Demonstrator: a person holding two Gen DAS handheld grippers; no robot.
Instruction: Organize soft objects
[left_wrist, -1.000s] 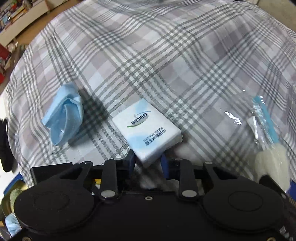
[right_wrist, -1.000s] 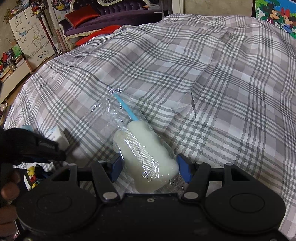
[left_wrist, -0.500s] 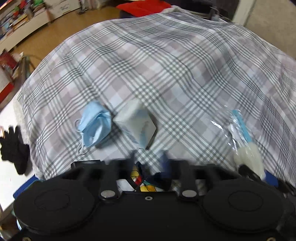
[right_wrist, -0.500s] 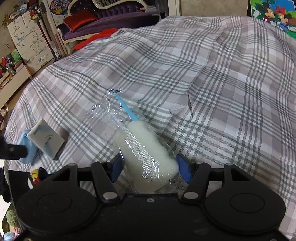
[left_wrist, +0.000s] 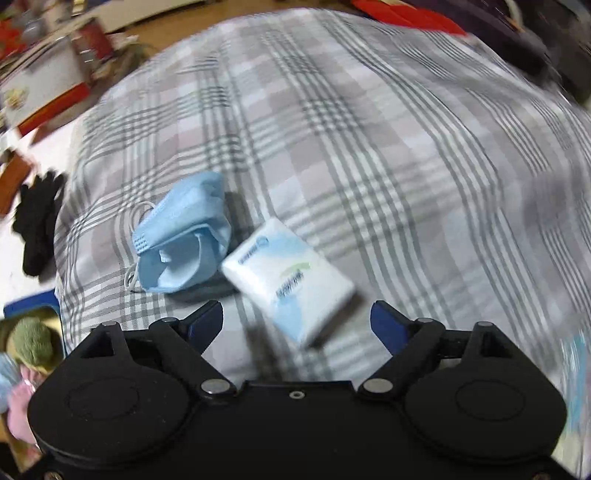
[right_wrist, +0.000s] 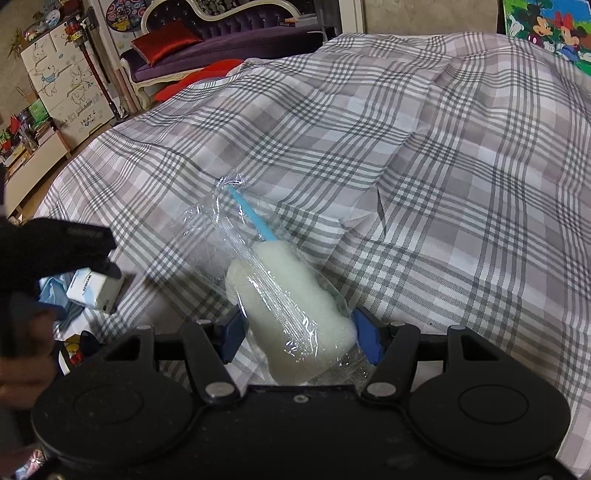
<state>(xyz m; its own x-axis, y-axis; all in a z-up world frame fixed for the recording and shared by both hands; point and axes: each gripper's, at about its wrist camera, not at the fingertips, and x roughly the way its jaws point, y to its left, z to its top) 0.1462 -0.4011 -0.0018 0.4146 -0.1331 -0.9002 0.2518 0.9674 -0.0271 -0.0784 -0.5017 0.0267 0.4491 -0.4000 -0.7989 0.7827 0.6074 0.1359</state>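
white cabinet (right_wrist: 79, 107) reads "heart"; tissue pack (left_wrist: 288, 280) print blurred.

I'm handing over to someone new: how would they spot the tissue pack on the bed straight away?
Start with the plaid bedspread and go to its near-left edge, where two pale items lie side by side. The tissue pack is the flat white rectangular packet with blue-green print, just ahead of the left gripper, whose jaws are opening with nothing between them. Its neighbour, the crumpled blue face mask, is soft, shapeless and has ear loops.

We note: bedspread (right_wrist: 424, 155), grey, white and pale mauve plaid; face mask (left_wrist: 184, 236), light blue; tissue pack (left_wrist: 291, 284), white with blue and green print; sponge brush (right_wrist: 291, 306), off-white foam, blue handle, clear wrap; glove (left_wrist: 37, 221), black.
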